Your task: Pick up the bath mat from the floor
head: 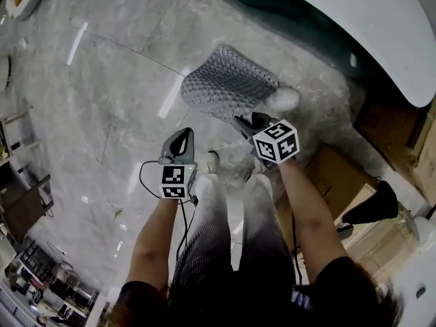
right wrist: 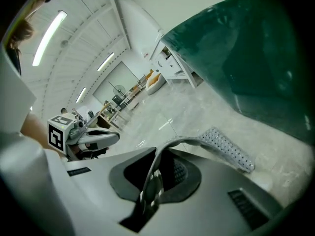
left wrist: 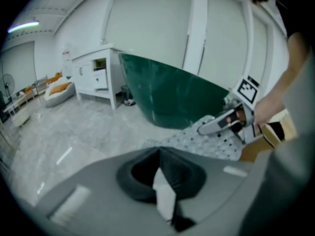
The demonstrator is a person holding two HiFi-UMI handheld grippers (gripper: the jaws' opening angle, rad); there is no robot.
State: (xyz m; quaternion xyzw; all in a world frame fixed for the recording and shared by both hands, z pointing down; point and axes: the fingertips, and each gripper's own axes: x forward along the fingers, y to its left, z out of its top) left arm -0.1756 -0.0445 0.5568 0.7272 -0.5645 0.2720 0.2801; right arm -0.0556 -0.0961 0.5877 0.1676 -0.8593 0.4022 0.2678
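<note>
Head view | right hand-held gripper (head: 240, 121): clamped | bath mat (head: 228, 82): near edge between jaws

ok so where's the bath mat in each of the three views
Head view: bath mat in the upper centre, just below the bathtub.
Left gripper view: right of centre, under the bathtub's side.
Right gripper view: lower centre, arching off to the right.
Shared landmark: the dark green bathtub.
</note>
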